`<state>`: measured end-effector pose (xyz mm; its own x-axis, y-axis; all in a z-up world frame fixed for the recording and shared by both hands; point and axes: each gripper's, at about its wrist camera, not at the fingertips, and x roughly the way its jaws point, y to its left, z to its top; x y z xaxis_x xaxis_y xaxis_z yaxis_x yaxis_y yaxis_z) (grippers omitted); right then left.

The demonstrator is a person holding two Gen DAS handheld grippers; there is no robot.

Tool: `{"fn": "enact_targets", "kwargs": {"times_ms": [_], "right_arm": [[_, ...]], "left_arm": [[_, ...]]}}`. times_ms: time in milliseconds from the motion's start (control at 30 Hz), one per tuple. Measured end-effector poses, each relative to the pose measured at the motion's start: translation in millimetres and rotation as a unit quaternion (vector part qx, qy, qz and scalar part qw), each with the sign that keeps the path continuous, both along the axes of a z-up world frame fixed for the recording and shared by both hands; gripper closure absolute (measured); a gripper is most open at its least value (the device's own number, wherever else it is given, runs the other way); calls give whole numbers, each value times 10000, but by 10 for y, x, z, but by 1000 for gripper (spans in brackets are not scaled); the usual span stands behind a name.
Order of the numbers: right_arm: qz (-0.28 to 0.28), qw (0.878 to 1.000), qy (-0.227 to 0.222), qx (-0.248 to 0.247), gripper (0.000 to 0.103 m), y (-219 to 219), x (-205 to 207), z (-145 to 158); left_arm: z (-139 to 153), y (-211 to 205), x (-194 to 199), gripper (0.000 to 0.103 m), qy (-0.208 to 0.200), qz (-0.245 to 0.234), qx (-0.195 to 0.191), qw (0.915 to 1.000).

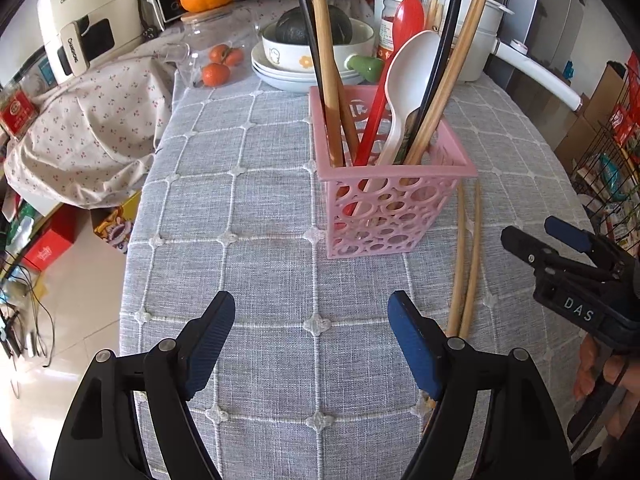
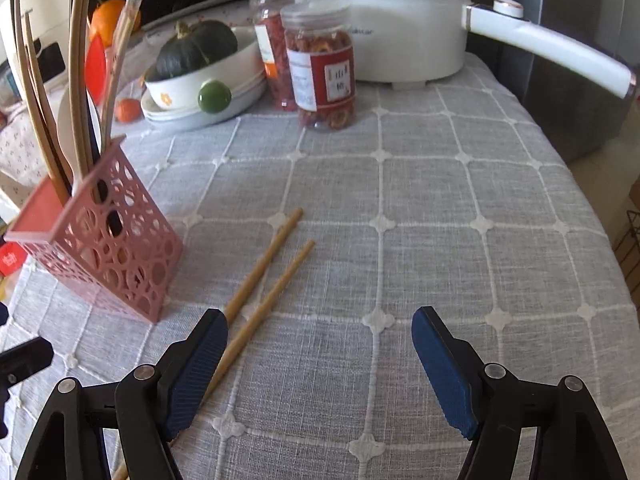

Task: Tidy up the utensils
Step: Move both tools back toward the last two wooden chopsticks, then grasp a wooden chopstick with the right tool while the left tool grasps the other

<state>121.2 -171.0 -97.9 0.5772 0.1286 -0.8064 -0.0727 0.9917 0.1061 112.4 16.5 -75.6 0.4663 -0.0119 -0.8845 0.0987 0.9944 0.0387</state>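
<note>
**2 chopsticks loose beside pink holder**

On the grey checked tablecloth (image 2: pixel 420 200), 2 wooden chopsticks (image 2: pixel 264 276) lie side by side, just beside the pink perforated holder (image 1: pixel 384 196), which holds chopsticks, a red spoon (image 1: pixel 400 40) and a white spoon (image 1: pixel 408 76). Left gripper (image 1: pixel 312 336) spread wide, nothing between. Right gripper (image 2: pixel 320 360) also gaping, empty, its left finger over the chopsticks' near ends.

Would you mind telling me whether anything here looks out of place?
Yes: two wooden chopsticks lie loose on the grey tablecloth beside the pink utensil basket, while the other utensils stand inside it.
</note>
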Motion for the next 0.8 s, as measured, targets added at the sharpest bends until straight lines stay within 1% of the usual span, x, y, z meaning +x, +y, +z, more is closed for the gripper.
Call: {"fn": "enact_targets", "kwargs": {"times_ms": [67,167,333,433,667,733,800], "right_arm": [[42,9998,188,33,23,41,26,-77],[59,9995,322,50,23,98,55,-136],[84,9983,503,-280,23,223,91,-216],[72,9978,603,-269,23,234,120,-247],[101,9955,723,-597,23,311,152,-274],[113,9954,770,-550,31,313,145,-257],[158,9955,798,-494,50,305,134,-222]], "left_arm": [[-3,18,8,22,11,18,-6,10000],[1,30,9,22,11,22,-22,10000],[2,34,-4,22,2,-12,-15,10000],[1,33,-6,22,-5,-2,-19,10000],[18,7,-32,22,-41,-60,-23,10000],[24,-11,-45,22,-55,-110,-10,9999],[28,-27,-56,22,-66,-153,-5,9999]]}}
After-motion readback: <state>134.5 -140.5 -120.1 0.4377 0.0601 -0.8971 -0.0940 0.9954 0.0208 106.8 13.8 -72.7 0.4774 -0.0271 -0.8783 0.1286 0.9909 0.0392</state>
